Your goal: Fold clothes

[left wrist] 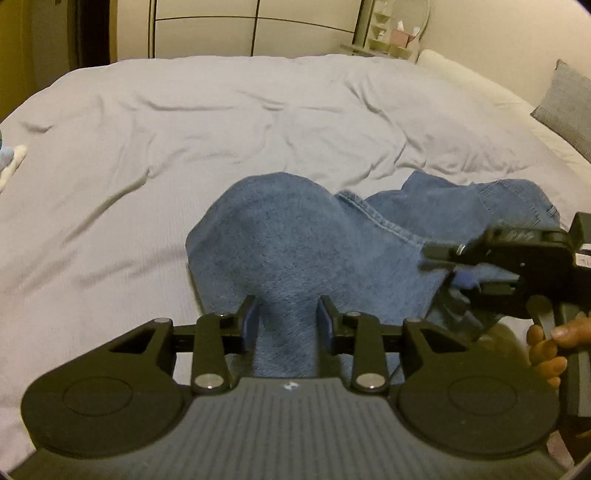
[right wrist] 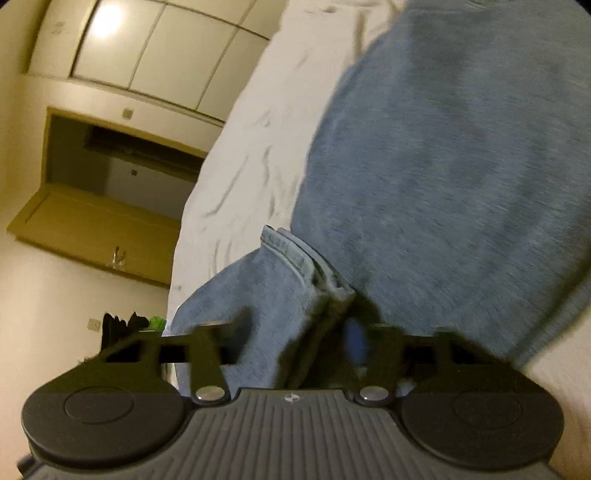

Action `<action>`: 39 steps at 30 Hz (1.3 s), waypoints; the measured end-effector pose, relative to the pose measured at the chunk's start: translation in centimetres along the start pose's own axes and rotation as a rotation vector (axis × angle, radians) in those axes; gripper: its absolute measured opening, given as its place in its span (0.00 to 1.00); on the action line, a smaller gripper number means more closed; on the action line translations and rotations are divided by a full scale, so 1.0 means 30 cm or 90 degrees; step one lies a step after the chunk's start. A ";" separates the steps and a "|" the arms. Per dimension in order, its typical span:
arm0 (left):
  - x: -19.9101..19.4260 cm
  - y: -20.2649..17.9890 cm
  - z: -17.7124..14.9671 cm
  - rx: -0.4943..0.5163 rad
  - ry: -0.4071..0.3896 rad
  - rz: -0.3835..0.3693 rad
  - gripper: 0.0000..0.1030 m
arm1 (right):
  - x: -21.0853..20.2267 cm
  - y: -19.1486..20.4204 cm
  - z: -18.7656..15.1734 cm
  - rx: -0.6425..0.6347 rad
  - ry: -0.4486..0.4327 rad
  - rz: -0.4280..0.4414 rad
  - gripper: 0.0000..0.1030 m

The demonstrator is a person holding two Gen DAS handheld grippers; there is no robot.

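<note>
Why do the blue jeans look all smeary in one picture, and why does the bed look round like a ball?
In the right wrist view, the jeans and the right gripper are streaked by motion blur; a ceiling light glares at the top. In the left wrist view, the picture is sharper, but the fisheye lens bends the bed into a curve.

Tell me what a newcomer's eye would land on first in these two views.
The blue jeans stand out, bunched on the pale grey bedsheet near the bed's front edge. The left hand-held gripper has denim between its fingers, and the right hand-held gripper also has the jeans bunched between its fingers, though that view is blurred. A grey pillow sits far right.
</note>
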State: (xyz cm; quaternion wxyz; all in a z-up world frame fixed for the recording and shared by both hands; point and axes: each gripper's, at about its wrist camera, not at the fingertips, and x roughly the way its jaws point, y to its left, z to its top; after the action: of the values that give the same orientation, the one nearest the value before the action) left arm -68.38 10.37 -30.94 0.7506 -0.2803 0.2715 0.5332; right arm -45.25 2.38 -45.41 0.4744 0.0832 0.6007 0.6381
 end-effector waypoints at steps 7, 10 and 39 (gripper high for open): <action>-0.034 -0.051 0.111 0.062 -0.034 -0.051 0.32 | -0.262 0.075 0.078 -0.160 -0.182 -0.042 0.08; 0.042 -0.118 0.146 0.117 -0.008 -0.068 0.45 | -0.425 0.024 0.144 -0.174 -0.254 -0.114 0.08; 0.279 -0.280 0.166 0.200 0.058 -0.041 0.56 | -0.447 -0.309 0.219 -0.021 -0.187 -0.103 0.20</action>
State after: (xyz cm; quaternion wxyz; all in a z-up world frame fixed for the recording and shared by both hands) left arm -57.45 17.03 -32.28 0.7889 -0.1917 0.3761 0.4466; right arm -28.93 -4.18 -45.29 0.6082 0.1193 0.5188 0.5888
